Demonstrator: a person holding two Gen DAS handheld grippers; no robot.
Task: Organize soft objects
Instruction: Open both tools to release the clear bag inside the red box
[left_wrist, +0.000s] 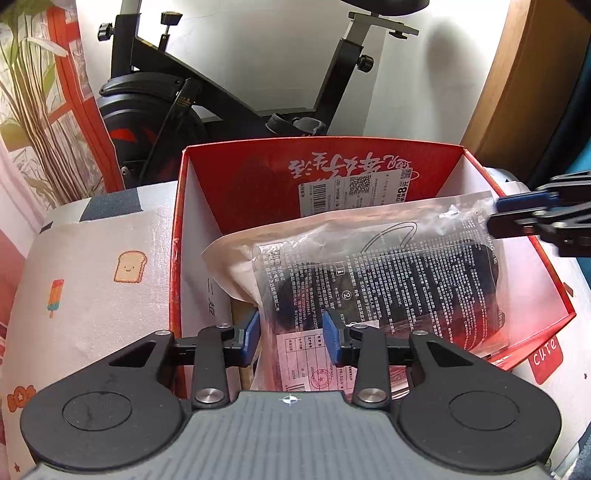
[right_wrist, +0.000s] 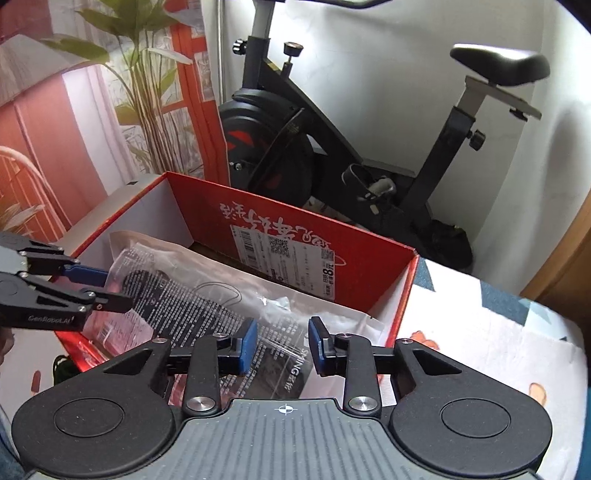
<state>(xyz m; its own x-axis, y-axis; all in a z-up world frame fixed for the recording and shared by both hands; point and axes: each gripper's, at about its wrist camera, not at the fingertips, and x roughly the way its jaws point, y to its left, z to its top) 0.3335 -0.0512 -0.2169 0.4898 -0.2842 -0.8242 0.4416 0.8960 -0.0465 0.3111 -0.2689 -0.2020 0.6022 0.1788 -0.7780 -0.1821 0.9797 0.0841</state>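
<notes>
A clear plastic packet with dark soft cloth inside and printed text lies tilted in an open red cardboard box, on top of a pale packet. My left gripper is open with its blue pads either side of the packet's near edge. My right gripper is open over the packet's other end. The left gripper also shows at the left of the right wrist view, and the right gripper at the right of the left wrist view, both at the packet's edges.
The box stands on a surface covered with a white cartoon-print cloth. A black exercise bike stands behind it against a white wall. A curtain with plant print hangs at the left. A wooden panel is at the right.
</notes>
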